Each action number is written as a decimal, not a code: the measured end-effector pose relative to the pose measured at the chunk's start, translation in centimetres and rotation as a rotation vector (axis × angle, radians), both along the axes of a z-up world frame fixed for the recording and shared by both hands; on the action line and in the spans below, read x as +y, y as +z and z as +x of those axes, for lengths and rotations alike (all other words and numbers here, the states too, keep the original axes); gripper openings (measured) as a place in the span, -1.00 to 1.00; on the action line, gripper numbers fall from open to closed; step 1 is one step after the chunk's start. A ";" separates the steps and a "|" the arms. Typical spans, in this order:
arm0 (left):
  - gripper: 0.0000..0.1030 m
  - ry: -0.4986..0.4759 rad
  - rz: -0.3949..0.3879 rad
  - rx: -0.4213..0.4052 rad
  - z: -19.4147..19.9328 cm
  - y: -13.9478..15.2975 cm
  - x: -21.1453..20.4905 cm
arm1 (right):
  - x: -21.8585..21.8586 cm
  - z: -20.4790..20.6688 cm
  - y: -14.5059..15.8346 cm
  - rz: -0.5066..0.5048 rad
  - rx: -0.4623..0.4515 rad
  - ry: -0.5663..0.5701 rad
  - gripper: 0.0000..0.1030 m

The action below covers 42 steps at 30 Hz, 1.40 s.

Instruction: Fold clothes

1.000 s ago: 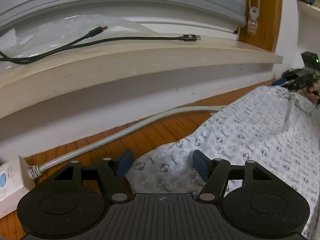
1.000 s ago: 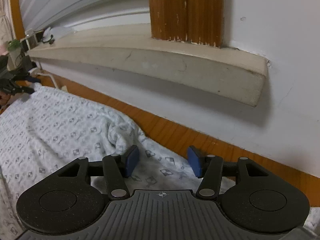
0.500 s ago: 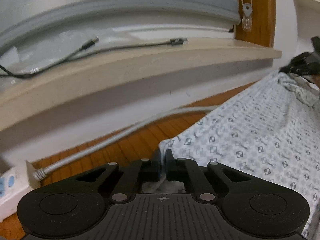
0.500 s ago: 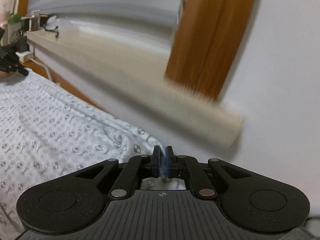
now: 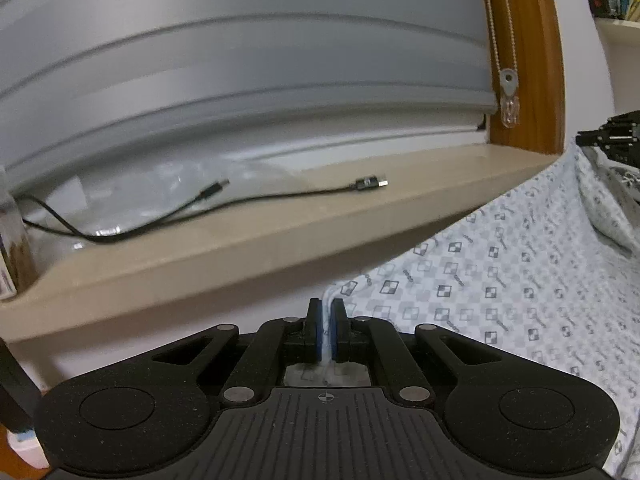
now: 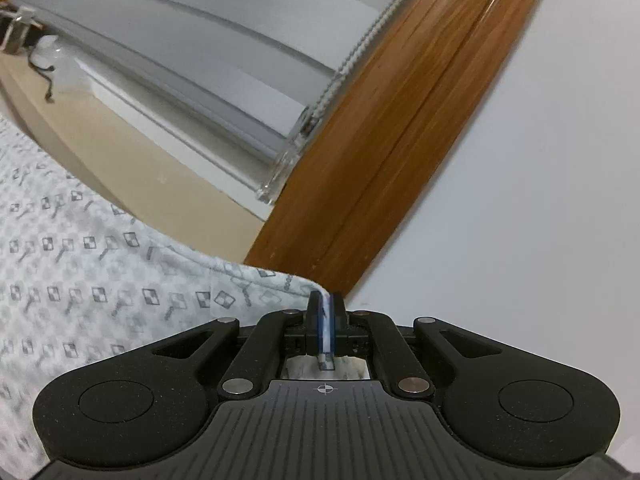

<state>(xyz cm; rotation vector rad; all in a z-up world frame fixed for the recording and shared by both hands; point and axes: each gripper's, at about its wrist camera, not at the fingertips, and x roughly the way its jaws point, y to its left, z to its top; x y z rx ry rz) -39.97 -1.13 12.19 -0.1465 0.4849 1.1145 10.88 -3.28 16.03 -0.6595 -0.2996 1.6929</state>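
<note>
A white garment [image 5: 500,280] with a small grey checker print is stretched between both grippers, lifted off the surface. My left gripper [image 5: 326,320] is shut on one corner of it, the cloth pinched between the blue pads. My right gripper [image 6: 326,318] is shut on the opposite corner, and the garment [image 6: 80,264] spreads away to the left in that view. In the left wrist view the right gripper [image 5: 612,138] shows as a dark shape at the far right edge, at the cloth's top.
A beige window sill [image 5: 280,240] carries black cables [image 5: 280,196] with loose plugs. Grey blinds [image 5: 240,80] hang above it, with a bead chain [image 5: 500,40] beside a wooden frame [image 6: 400,140]. A white wall [image 6: 540,200] fills the right.
Both grippers went from open over the flat garment to shut on its corners, then lifted. The views have tilted up from the wooden surface to the sill and blinds.
</note>
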 end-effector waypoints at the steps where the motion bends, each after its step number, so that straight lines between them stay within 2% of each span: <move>1: -0.92 0.002 -0.002 0.004 0.1 0.1 -0.1 | 0.2 -0.3 -0.1 -0.010 -0.012 -0.007 -0.94; 3: -0.92 0.005 0.002 0.003 0.0 0.2 -0.6 | 0.2 -0.7 -0.5 -0.018 -0.045 -0.003 -0.94; 11: -0.92 0.000 0.068 -0.012 0.4 1.9 -4.1 | -2.6 -0.2 0.5 0.004 -0.012 0.002 -0.94; 17: -0.92 -0.022 0.109 0.001 1.0 3.2 -8.2 | -7.1 1.5 1.2 0.016 0.011 0.015 -0.94; 21: -0.91 -0.030 0.156 0.022 0.8 3.2 -12.6 | -10.9 3.4 0.1 -0.025 0.051 0.034 -0.93; 25: -0.91 -0.030 0.144 0.025 0.8 1.3 -17.1 | -14.4 4.9 -2.8 -0.115 0.071 0.054 -0.93; 28: -0.90 -0.023 0.085 0.044 0.8 -0.6 -18.7 | -16.3 5.7 -5.1 -0.187 0.063 0.065 -0.93; 30: -0.77 -0.012 0.043 0.062 0.7 -1.6 -19.3 | -16.5 6.0 -5.8 -0.236 0.071 0.069 -0.91; 32: -0.57 -0.002 0.009 0.052 0.1 -2.0 -19.4 | -16.7 6.4 -6.0 -0.275 0.088 0.069 -0.77; 33: -0.56 0.000 -0.007 0.038 -0.4 -2.1 -19.5 | -17.2 6.6 -5.7 -0.283 0.106 0.078 -0.70; 37: -0.56 0.028 -0.009 -0.007 -1.9 -1.5 -20.2 | -18.7 7.1 -4.1 -0.271 0.197 0.134 -0.18; 39: -0.55 0.045 -0.016 -0.039 -2.5 -1.2 -19.6 | -18.5 6.5 -3.5 -0.254 0.215 0.148 -0.15; 41: -0.31 0.067 -0.031 -0.070 -2.8 -1.0 -19.0 | -17.9 5.0 -3.8 -0.263 0.219 0.162 -0.15; 42: -0.28 0.079 -0.037 -0.079 -2.8 -0.9 -18.7 | -17.5 4.3 -3.9 -0.268 0.222 0.169 -0.14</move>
